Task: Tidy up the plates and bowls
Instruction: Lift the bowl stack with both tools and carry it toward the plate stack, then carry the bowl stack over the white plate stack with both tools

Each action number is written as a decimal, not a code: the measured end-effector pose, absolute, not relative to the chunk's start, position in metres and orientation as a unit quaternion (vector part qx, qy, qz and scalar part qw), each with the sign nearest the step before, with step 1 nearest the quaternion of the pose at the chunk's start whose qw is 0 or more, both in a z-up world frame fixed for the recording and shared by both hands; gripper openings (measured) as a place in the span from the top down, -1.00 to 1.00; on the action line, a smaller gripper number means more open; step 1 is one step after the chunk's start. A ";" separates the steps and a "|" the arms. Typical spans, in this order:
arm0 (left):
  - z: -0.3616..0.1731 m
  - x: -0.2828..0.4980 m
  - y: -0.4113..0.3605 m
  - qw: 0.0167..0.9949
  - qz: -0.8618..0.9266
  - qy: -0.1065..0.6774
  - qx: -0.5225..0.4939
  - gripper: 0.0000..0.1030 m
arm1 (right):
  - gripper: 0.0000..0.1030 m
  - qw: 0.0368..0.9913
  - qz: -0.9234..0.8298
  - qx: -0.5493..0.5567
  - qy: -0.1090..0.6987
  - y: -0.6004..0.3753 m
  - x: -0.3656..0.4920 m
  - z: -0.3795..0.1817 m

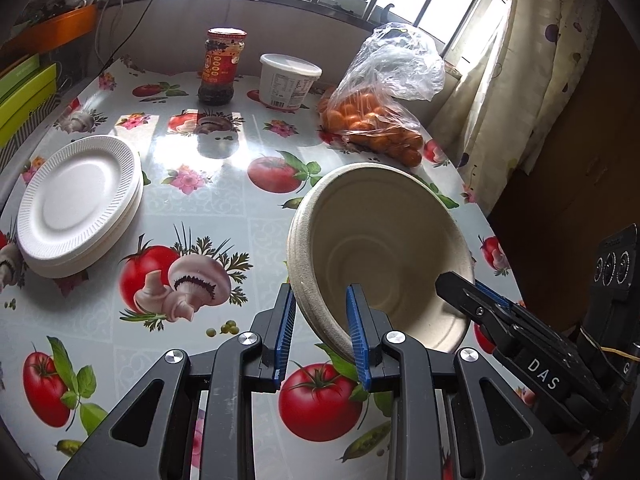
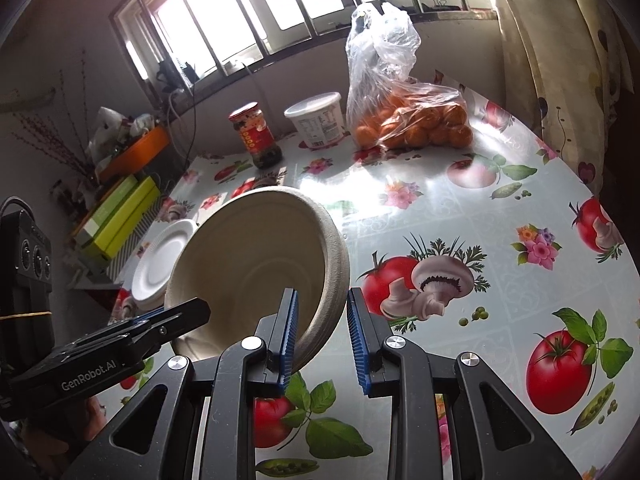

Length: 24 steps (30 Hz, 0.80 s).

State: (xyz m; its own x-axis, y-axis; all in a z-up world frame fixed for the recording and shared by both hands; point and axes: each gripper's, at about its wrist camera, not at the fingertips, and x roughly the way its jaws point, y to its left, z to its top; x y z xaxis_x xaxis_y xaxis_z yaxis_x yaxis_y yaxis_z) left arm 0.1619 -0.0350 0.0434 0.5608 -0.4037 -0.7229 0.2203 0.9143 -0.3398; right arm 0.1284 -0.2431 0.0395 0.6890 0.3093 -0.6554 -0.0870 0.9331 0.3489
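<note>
A beige paper bowl (image 1: 384, 232) (image 2: 248, 248) hangs tilted above the table, held from both sides. My left gripper (image 1: 320, 292) is shut on the bowl's left rim, one blue pad inside and one outside; in the right wrist view the left gripper (image 2: 180, 312) shows at the far rim. My right gripper (image 2: 322, 294) is shut on the opposite rim the same way, and the right gripper (image 1: 464, 286) shows in the left wrist view. A stack of white ribbed plates (image 1: 80, 204) (image 2: 164, 264) lies on the table's left side, apart from the bowl.
The round table (image 1: 224, 200) has a glossy tomato-and-mushroom cloth. At its back stand a red-lidded sauce jar (image 1: 222, 66), a white tub (image 1: 288, 80) and a plastic bag of oranges (image 1: 376, 120). Green boxes (image 1: 24, 92) sit left of the table, a curtain (image 1: 520, 80) right.
</note>
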 end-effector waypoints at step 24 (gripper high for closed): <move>0.060 0.151 0.020 0.895 -0.126 0.414 -0.111 0.47 | 0.52 0.900 0.165 0.131 0.382 -0.188 0.140 0.054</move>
